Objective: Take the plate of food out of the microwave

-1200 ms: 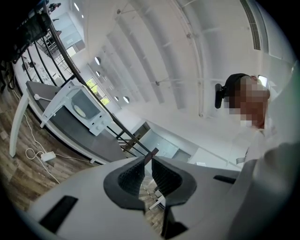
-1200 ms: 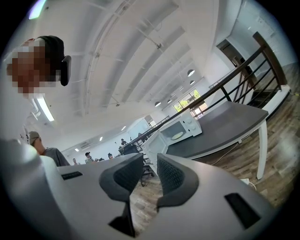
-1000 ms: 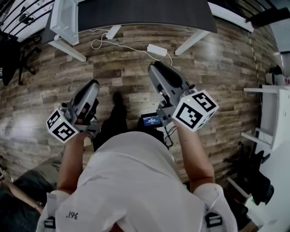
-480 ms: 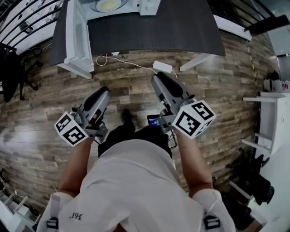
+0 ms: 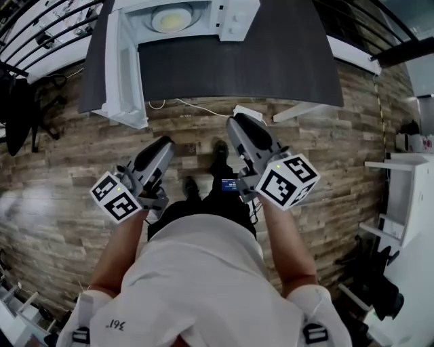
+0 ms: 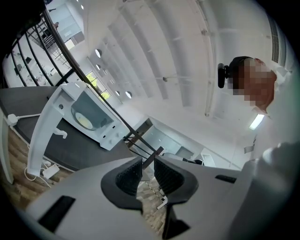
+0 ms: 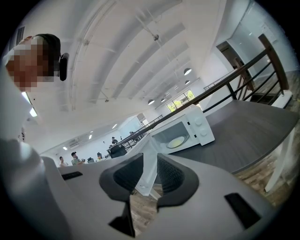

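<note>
1. The microwave (image 5: 234, 17) stands at the far edge of the dark counter (image 5: 258, 61), and its white door (image 5: 124, 64) hangs wide open on the left side.
2. The plate of food (image 5: 167, 17) sits inside the open microwave cavity, a pale yellow disc on the floor of the oven, untouched by either tool.
3. The left tongs (image 5: 161, 146) hang over the wooden floor (image 5: 61, 169), short of the counter edge and below the open door. Their jaws are released, with a narrow gap between the ribbed pads and nothing in it.
4. The right tongs (image 5: 239, 125) are level with them, tip near the counter's front edge. Their jaws are likewise parted and empty.
</note>
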### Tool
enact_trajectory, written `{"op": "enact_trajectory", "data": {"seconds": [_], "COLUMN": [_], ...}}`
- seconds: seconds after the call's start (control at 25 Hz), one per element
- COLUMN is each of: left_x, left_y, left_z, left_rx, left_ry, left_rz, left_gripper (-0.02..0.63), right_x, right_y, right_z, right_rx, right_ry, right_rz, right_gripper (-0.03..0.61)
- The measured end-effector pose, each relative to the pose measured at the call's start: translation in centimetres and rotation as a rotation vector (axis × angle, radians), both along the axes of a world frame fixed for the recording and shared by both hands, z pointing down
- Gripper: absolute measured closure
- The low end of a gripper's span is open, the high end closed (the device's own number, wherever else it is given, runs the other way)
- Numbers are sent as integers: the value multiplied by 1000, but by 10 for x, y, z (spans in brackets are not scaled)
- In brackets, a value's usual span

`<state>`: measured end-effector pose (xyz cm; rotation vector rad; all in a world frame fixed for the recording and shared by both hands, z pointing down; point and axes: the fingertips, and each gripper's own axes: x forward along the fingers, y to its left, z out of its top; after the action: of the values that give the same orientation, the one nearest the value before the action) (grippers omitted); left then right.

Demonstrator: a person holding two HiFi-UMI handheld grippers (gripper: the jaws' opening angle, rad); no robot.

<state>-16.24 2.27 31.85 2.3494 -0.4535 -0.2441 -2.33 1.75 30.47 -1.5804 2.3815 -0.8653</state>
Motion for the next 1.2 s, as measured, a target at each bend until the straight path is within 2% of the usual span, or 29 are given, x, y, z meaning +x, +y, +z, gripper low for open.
{"op": "enact_trajectory", "data": {"seconds": [0.44, 0.72, 1.0, 1.2], "left_x": [66, 106, 120, 122], "left_y": [-96, -144, -181, -209], "left_z": [24, 41, 63, 75], "left_rx": [-12, -40, -75, -86], "left_ry": [-106, -160, -200, -219], "left_rz": [-178, -270, -363, -402], "left_gripper": [551, 552, 552, 552], "right_x": [44, 75, 86, 78], "right_y": [-113, -166, -206, -238], "right_z": [20, 34, 55, 76], "right_rx": [-29, -71, -113, -157], "right_ry": [-13, -13, -36, -40], "right_rz": [-146, -209, -251, -267], "right_gripper": [508, 508, 508, 508]}}
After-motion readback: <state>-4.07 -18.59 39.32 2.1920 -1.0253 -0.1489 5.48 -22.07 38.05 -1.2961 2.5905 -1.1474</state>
